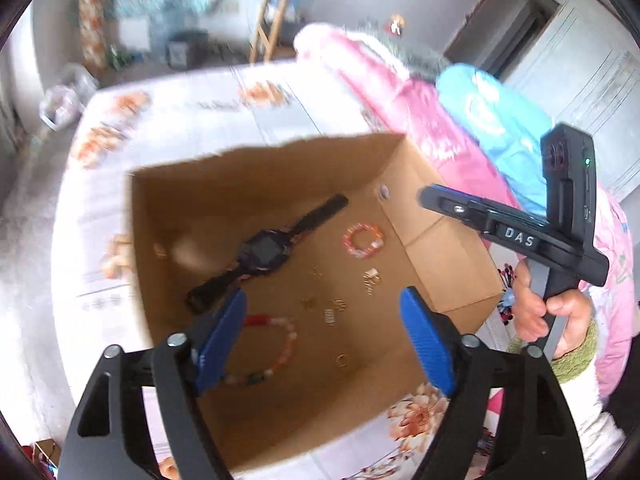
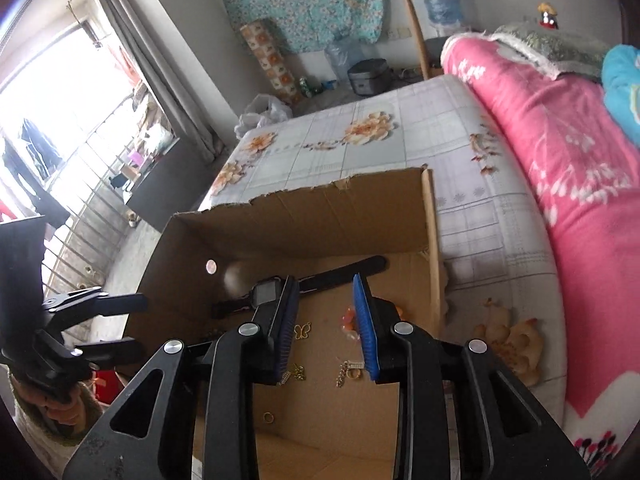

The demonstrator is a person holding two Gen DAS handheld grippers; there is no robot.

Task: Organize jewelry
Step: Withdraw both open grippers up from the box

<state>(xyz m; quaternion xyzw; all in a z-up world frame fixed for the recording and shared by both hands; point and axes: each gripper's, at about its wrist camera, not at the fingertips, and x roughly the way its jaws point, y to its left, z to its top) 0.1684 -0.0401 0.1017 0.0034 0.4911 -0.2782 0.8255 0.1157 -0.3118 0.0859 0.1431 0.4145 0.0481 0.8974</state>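
A cardboard box (image 1: 448,256) sits on the bed and holds jewelry: a black watch (image 1: 264,250), a pink bead bracelet (image 1: 363,240), a longer bead bracelet (image 1: 276,344), several small gold pieces (image 1: 338,306) and a gold ring (image 1: 341,359). My left gripper (image 1: 324,336) is open and empty above the box. My right gripper (image 2: 326,328) is open and empty over the same box (image 2: 320,220), above the watch (image 2: 266,292), a butterfly charm (image 2: 303,330), and a ring (image 2: 269,417). The right gripper also shows in the left wrist view (image 1: 430,196).
The floral bedsheet (image 2: 360,128) spreads around the box. A pink blanket (image 2: 560,128) and a blue pillow (image 2: 624,88) lie along the right. Window bars (image 2: 80,208), a rice cooker (image 2: 368,76) and bags are on the floor beyond the bed.
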